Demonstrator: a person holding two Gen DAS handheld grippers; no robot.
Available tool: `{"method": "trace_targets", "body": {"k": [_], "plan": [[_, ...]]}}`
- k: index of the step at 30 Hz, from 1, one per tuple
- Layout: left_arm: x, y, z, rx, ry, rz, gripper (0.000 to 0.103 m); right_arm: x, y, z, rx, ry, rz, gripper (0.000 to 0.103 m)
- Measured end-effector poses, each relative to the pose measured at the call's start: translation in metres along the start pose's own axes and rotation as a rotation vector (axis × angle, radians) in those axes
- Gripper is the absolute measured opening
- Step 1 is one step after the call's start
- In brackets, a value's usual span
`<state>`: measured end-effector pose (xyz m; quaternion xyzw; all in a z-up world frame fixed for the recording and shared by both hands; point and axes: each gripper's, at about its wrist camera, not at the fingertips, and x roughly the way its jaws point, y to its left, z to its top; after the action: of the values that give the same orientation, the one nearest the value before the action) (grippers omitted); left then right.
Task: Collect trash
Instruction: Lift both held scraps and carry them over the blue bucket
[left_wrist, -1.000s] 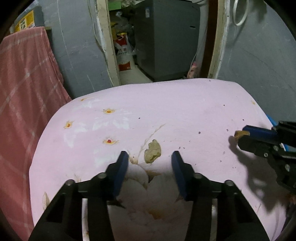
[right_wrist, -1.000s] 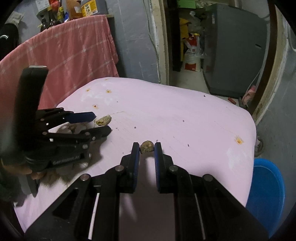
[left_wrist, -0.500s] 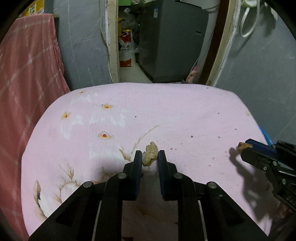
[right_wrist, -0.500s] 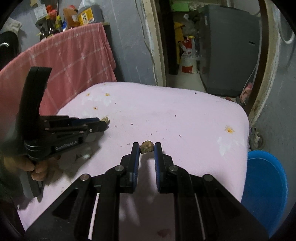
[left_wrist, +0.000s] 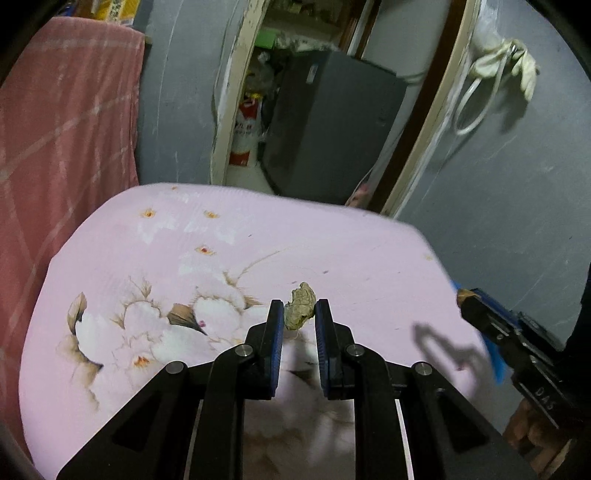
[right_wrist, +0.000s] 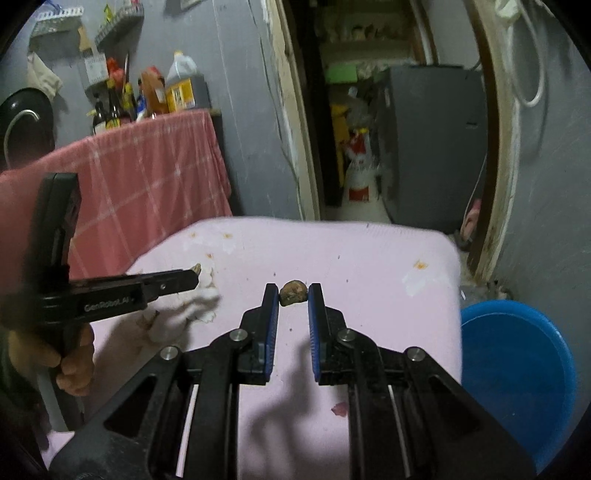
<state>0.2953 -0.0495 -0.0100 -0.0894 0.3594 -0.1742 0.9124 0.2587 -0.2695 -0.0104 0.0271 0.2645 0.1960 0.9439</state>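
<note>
My left gripper (left_wrist: 299, 309) is shut on a crumpled beige scrap of trash (left_wrist: 301, 305) and holds it above the pink flowered tablecloth (left_wrist: 351, 254). My right gripper (right_wrist: 293, 291) is shut on a small brown lump of trash (right_wrist: 293, 292), also lifted above the cloth (right_wrist: 388, 266). The left gripper shows side-on in the right wrist view (right_wrist: 194, 276), with the beige scrap at its tip. The right gripper shows at the right edge of the left wrist view (left_wrist: 466, 296). A blue plastic basin (right_wrist: 517, 373) stands on the floor off the table's right side.
A pink checked cloth (right_wrist: 147, 184) covers a counter to the left, with bottles (right_wrist: 147, 96) on it. Beyond the table is a doorway with a grey cabinet (left_wrist: 332, 125) and a white sack (right_wrist: 360, 177). Grey wall rises on the right.
My left gripper closed on the beige scrap and lifted it off the cloth. Both grippers have risen with their pieces and the right one has shifted toward the basin side.
</note>
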Motion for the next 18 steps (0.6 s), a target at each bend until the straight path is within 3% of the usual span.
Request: {"method": "trace_targets", "body": {"k": [9, 18], "plan": [[-0.045, -0.043, 0.008, 0.059, -0.181, -0.044, 0.014, -0.047, 0.005, 0.013, -0.030, -0.167, -0.050, 0.016], [-0.076, -0.094, 0.008, 0.129, -0.345, -0.096, 0.014, -0.106, -0.001, 0.020, -0.061, -0.336, -0.153, 0.016]]}}
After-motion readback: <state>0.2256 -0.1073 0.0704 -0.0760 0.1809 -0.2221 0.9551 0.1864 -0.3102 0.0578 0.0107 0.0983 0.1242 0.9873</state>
